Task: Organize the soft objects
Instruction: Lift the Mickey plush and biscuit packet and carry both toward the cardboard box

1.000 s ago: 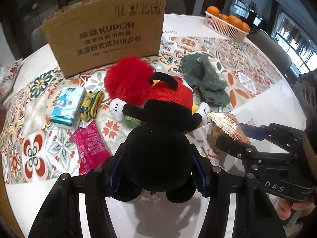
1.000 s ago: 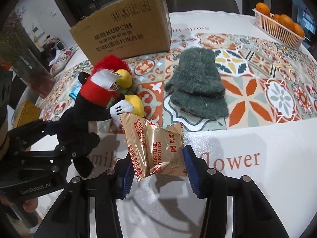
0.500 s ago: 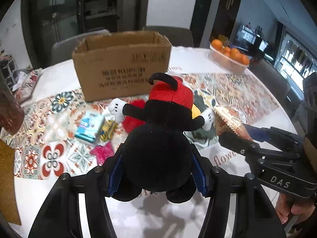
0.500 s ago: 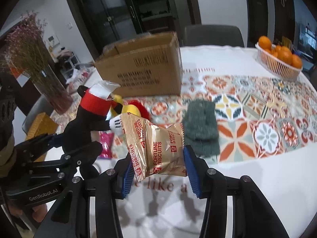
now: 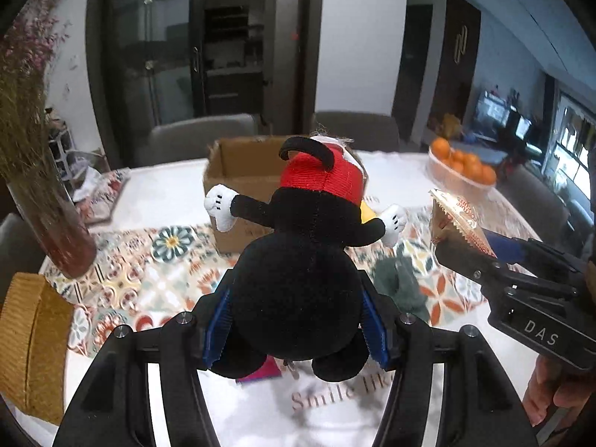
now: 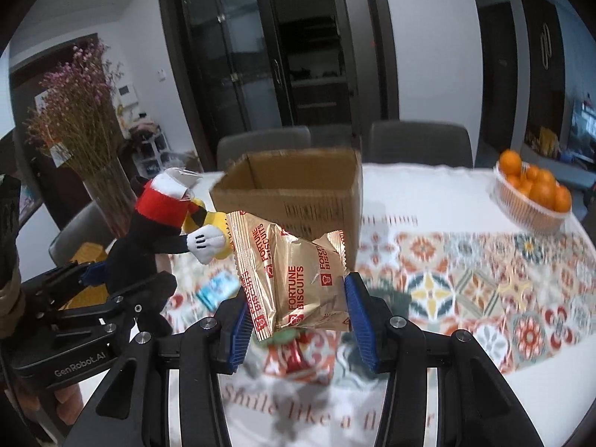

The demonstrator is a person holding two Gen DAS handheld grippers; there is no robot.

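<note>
My left gripper (image 5: pixel 294 324) is shut on a black plush toy (image 5: pixel 294 275) with a red cap and white hands, held up above the table. The same plush toy (image 6: pixel 149 238) shows at the left of the right wrist view. My right gripper (image 6: pixel 296 316) is shut on a gold biscuit packet (image 6: pixel 294 272) marked Fortune Biscuits, also lifted; in the left wrist view the biscuit packet (image 5: pixel 456 219) sits at the right. An open cardboard box (image 6: pixel 294 193) stands on the table behind both. A green knitted piece (image 5: pixel 400 283) lies on the patterned cloth below.
A basket of oranges (image 6: pixel 532 197) stands at the far right of the table. A vase of dried flowers (image 5: pixel 33 171) is at the left, with a woven yellow object (image 5: pixel 29 342) near it. A blue pack (image 6: pixel 218 288) and a pink packet (image 5: pixel 260 372) lie below. Chairs ring the far edge.
Both grippers have risen with the plush toy and the biscuit packet still held, and tilted up. The table items have dropped lower in view and the box's open top now shows.
</note>
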